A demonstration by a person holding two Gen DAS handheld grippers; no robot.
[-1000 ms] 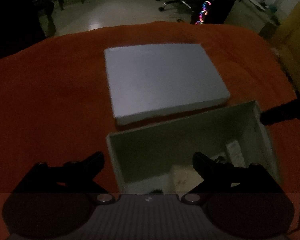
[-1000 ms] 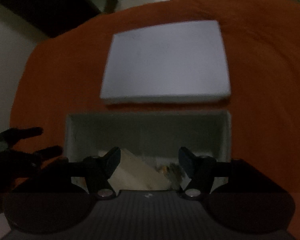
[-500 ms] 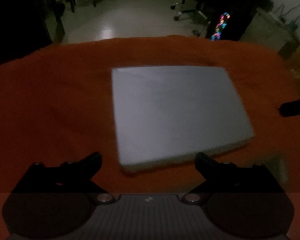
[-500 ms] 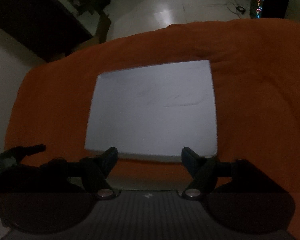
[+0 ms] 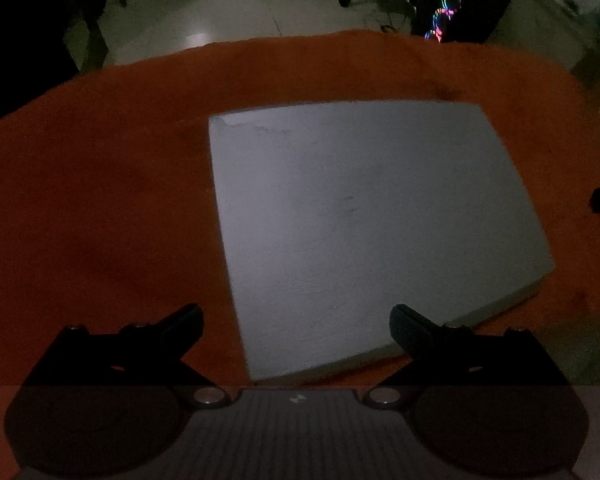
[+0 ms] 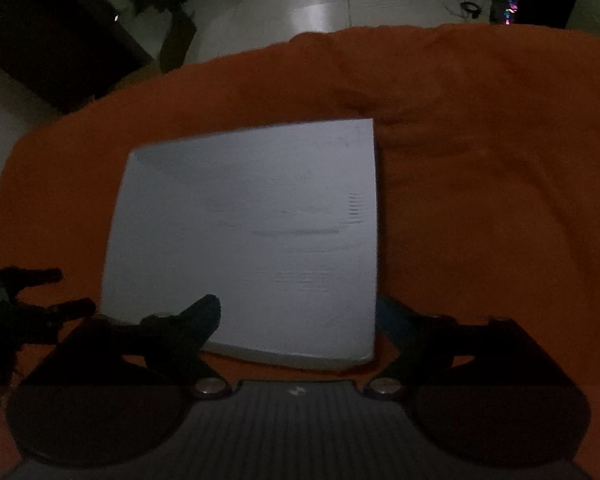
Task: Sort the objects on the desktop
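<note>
A: The orange cloth is filling both views, and the open box that sat at the near edge a second ago is gone from frame. Both hands are sliding forward over the table.

B: So the lid is taking centre stage. It is lying flat on the cloth, pale and closed side up, nothing on it.

A: And it is looming larger than it was half a second back. Both tools are dropping toward it.

B: The left gripper is hanging over the lid's near left corner, jaws standing wide apart, nothing between them but the lid edge below.

A: The right gripper is working the near right side. Its jaws are opening as it comes in, one finger over the lid face, the other just off the right edge over cloth. No pads pressing on anything yet.

B: Is it touching? Hard to say in this gloom.

A: Cannot tell. The reading here: the sorting into the box looks finished, and the lid is the next job, a two-handed lift by its near edge.

B: Far back, the little coloured lights are glowing beyond the table.
</note>
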